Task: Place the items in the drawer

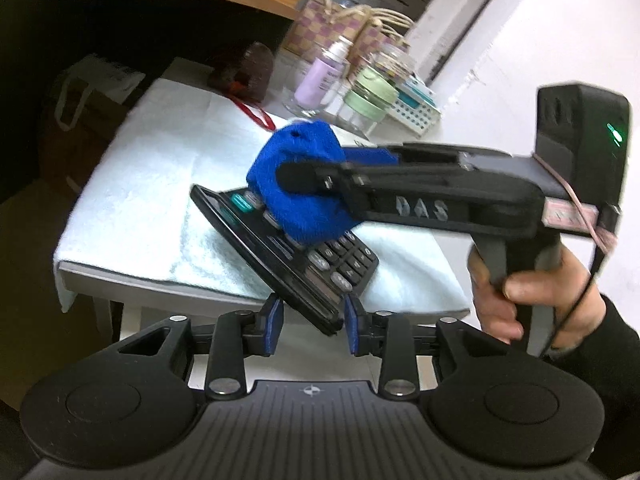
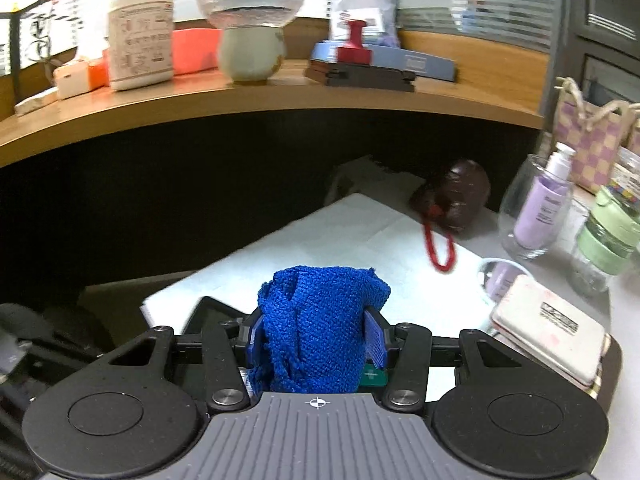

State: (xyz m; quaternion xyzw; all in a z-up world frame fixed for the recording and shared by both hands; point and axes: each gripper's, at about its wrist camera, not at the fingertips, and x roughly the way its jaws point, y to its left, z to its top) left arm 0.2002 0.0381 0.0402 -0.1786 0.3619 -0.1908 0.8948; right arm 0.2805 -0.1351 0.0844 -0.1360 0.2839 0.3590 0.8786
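Observation:
A black calculator (image 1: 344,264) is tilted up off a white towel (image 1: 160,152), its near edge clamped between the blue pads of my left gripper (image 1: 313,328), which is shut on it. My right gripper (image 1: 296,172) reaches in from the right, held by a hand (image 1: 520,292), and is shut on a bundle of blue knitted cloth (image 1: 304,148) that rests against the calculator's keys. In the right wrist view the cloth (image 2: 320,312) fills the right gripper (image 2: 316,340), and a corner of the calculator (image 2: 208,312) shows behind it. No drawer is clearly visible.
Behind the towel stand a glass jar with a lilac bottle (image 1: 316,80), a green-lidded jar (image 1: 368,96), a white basket (image 1: 416,112), a checked bag (image 1: 320,24) and a dark brown pouch with a red cord (image 1: 244,68). A white stamp-pad case (image 2: 548,332) lies right. A wooden desk (image 2: 280,96) overhangs.

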